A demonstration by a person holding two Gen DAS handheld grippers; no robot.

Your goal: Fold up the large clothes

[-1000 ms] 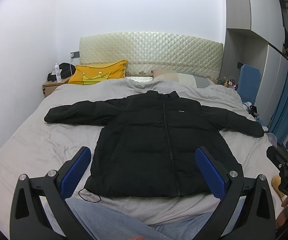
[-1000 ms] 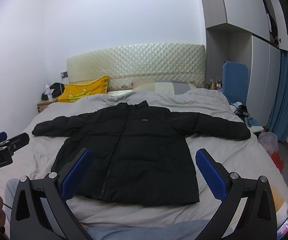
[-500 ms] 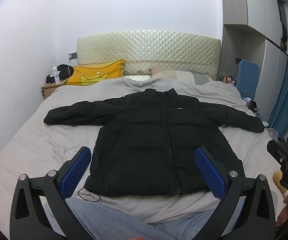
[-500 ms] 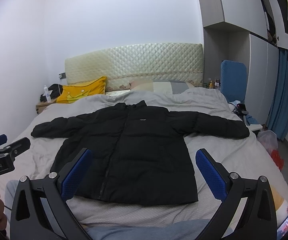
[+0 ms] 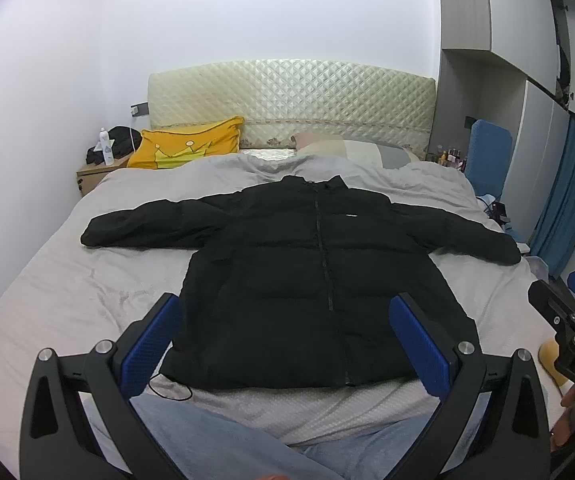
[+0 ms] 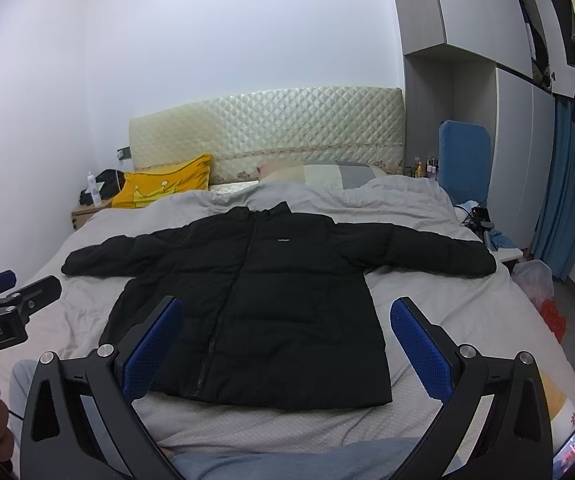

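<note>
A black puffer jacket lies flat and zipped on a grey bed, front up, both sleeves spread out to the sides; it also shows in the right wrist view. My left gripper is open and empty, held above the jacket's hem near the foot of the bed. My right gripper is open and empty too, above the hem a little further right. Each gripper shows at the edge of the other's view.
A yellow pillow and a grey-beige pillow lie at the quilted headboard. A nightstand with a bottle stands at the back left. A blue chair, wardrobe and blue curtain line the right side. My legs are in front.
Both grippers have risen and tilted slightly, so the jacket sits a little lower in each view. Nothing on the bed has moved.
</note>
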